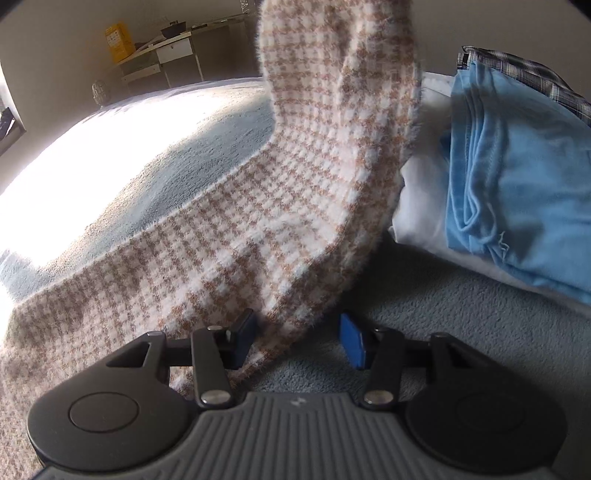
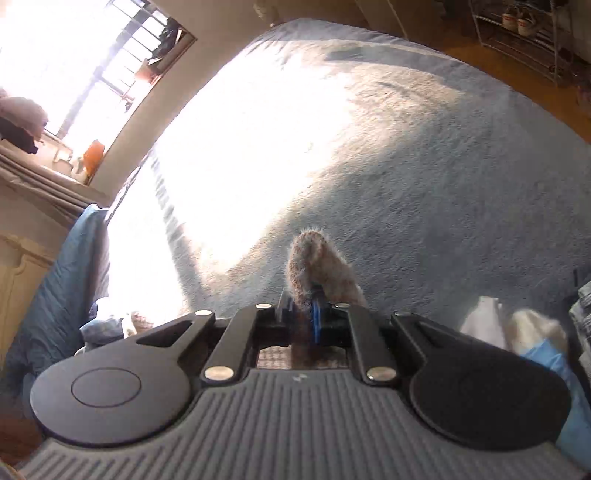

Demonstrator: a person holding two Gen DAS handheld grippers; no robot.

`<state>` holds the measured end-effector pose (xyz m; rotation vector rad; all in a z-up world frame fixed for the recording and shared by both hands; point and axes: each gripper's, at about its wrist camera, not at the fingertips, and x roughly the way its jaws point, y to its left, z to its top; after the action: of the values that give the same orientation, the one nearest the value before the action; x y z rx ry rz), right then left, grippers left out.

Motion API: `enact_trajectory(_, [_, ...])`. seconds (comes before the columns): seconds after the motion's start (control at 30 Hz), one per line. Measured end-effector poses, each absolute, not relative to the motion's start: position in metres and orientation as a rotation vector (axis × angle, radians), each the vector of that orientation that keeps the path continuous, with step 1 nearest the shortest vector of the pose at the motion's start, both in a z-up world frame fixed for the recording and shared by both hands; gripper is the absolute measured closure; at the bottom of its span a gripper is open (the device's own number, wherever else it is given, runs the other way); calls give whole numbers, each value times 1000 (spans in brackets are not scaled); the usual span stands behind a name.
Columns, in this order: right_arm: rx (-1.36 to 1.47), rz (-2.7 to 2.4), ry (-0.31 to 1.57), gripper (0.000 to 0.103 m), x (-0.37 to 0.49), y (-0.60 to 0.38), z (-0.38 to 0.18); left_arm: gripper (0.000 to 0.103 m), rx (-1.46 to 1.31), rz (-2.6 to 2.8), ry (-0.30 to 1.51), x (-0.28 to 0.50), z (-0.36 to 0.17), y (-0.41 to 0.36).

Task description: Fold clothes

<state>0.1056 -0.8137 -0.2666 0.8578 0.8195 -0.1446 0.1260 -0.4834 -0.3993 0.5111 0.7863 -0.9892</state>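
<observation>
A fuzzy tan-and-white houndstooth garment (image 1: 295,192) is stretched up from the grey-blue bed cover (image 1: 207,125) toward the top of the left wrist view. Its lower edge hangs between the blue pads of my left gripper (image 1: 299,341), whose jaws stand wide apart and open. In the right wrist view my right gripper (image 2: 304,306) is shut on a bunched tuft of the same houndstooth garment (image 2: 317,266), held above the bed cover (image 2: 406,166). The rest of the garment is hidden below that gripper.
A stack of clothes lies to the right: a light blue piece (image 1: 517,192), white cloth (image 1: 424,192) and a plaid shirt (image 1: 524,70). Shelves with a yellow box (image 1: 119,41) stand behind the bed. A sunlit window (image 2: 74,66), a blue cloth (image 2: 55,288) and a shoe rack (image 2: 524,33) surround it.
</observation>
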Motion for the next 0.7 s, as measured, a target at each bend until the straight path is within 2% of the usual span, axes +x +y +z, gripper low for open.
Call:
enact_trajectory(0.43, [824,269,773,95,152,-648,-177,58,-169,-848,1086,169,-354,-339])
enact_trajectory(0.7, [592,498,945,95,114,-481,-179,58,-416,-533,1222,175,-348,-172])
